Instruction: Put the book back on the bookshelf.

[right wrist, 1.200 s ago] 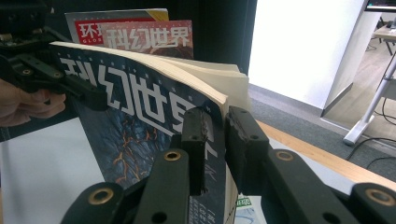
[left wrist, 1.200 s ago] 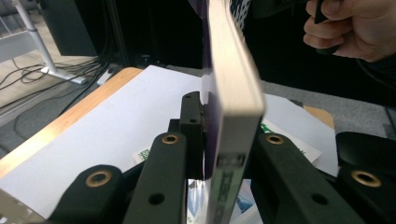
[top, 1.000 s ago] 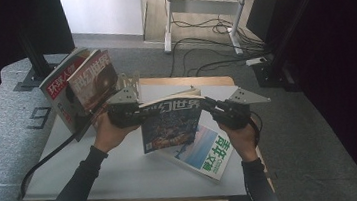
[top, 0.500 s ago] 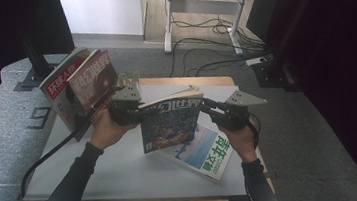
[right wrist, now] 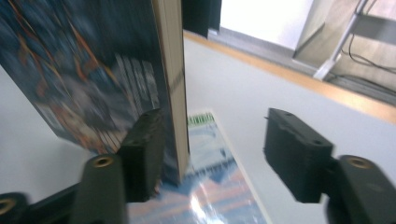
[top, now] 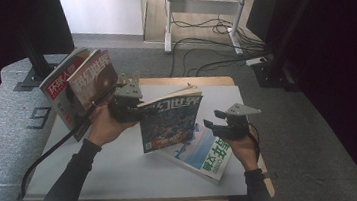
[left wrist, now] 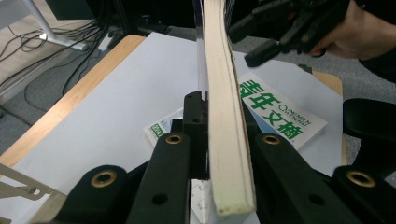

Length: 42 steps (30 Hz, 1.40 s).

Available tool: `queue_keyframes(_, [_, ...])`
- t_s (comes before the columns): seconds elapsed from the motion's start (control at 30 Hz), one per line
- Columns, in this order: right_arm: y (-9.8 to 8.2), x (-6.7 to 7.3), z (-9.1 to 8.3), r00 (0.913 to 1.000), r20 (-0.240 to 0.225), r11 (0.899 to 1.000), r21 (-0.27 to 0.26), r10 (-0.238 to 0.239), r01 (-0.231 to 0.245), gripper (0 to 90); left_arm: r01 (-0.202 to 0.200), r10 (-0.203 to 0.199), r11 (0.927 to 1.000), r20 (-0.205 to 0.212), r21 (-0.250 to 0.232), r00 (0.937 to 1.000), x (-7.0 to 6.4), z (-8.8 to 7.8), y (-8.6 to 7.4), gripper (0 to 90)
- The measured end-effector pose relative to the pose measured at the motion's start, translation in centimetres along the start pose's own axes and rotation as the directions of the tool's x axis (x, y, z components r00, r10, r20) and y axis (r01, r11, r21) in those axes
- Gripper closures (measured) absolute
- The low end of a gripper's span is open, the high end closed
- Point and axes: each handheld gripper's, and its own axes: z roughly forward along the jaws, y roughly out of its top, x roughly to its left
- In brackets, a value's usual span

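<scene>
Item: dark-covered magazine (top: 171,122), upright, above middle of table (top: 124,181). Lower corner over flat magazine with green lettering (top: 199,153), which lies toward table's right front corner.

Left gripper (top: 132,108): clamped on dark-covered magazine's left edge; in left gripper view, page block (left wrist: 224,121) stands between both jaws, pads pressed on either side.

Right gripper (top: 219,126): jaws wide, just been opening. In right gripper view, magazine's right edge (right wrist: 170,84) stands just inside left jaw; right jaw well apart from it.

Two more magazines (top: 81,83) stand beyond table's left edge.
</scene>
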Motion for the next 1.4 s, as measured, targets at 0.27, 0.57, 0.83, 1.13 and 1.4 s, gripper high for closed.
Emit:
queue_keyframes(0.27, [-3.6, -0.6, 1.8, 0.9993, 0.012, 0.995, 0.098, 0.035, -0.036, 18.3, 0.016, -0.016, 0.9999, -0.009, 0.005, 0.9998, 0.2, 0.1, 0.2, 82.0])
queue_keyframes(0.57, [-7.6, -1.0, 3.6, 0.9965, 0.059, 0.976, 0.205, 0.059, -0.07, 3.5, 0.046, -0.047, 0.9986, -0.035, -0.027, 0.9983, 0.7, 0.3, 0.2, 82.4])
queue_keyframes(0.83, [-9.2, -1.6, 3.9, 0.9953, 0.079, 0.965, 0.253, 0.057, -0.075, 0.0, 0.068, -0.07, 0.9966, -0.047, -0.047, 0.9964, 1.0, -0.2, 0.4, 82.5])
queue_keyframes(1.13, [-9.8, -2.3, 3.8, 0.9913, 0.115, 0.967, 0.237, 0.065, -0.091, 0.0, 0.079, -0.082, 0.9958, -0.072, -0.045, 0.994, 1.1, -1.5, 0.3, 82.6])
queue_keyframes(1.4, [-10.3, -3.2, 3.4, 0.9855, 0.129, 0.964, 0.227, 0.111, -0.138, 0.0, 0.109, -0.114, 0.9927, -0.096, -0.051, 0.9888, 1.4, -2.9, -0.3, 82.7])
